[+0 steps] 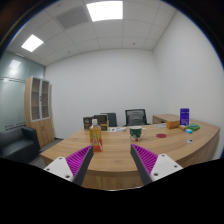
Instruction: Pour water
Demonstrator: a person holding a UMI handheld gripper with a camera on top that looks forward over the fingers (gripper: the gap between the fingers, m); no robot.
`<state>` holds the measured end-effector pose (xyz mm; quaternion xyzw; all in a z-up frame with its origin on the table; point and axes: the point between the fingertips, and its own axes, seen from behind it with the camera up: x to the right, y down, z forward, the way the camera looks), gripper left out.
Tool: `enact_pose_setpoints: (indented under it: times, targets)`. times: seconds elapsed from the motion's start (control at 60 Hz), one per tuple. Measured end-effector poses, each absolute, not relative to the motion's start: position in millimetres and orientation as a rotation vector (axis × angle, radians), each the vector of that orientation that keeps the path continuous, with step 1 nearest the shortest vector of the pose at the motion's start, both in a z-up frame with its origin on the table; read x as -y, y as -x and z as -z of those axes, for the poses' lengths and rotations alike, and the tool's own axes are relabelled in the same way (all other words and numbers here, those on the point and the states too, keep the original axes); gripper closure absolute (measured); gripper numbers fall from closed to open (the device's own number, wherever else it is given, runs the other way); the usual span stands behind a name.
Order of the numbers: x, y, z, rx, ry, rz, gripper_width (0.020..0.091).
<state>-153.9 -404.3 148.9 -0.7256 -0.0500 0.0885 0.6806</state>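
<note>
A clear bottle point(96, 135) with an orange label and a light cap stands upright on the wooden table point(115, 152), beyond my left finger. A dark green cup point(136, 132) stands to its right, farther back on the table. My gripper point(113, 163) is open above the table's near edge. Its purple pads point(150, 160) are wide apart with only bare tabletop between them. Neither finger touches the bottle or the cup.
A purple box point(184, 116), a cardboard box point(167, 121) and a flat green item point(190, 128) sit at the table's far right. Black office chairs point(135, 117) stand behind the table. A wooden cabinet point(39, 107) stands at the left wall.
</note>
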Motion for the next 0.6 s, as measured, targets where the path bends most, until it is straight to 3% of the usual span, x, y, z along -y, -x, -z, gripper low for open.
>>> enact_pose_setpoints:
  times: [0.283, 0.6]
  targets:
    - [358, 166, -148, 0.106, 1.622, -0.175, 0.0263]
    - [226, 259, -139, 0.192, 1.638, -0.228, 0.0266]
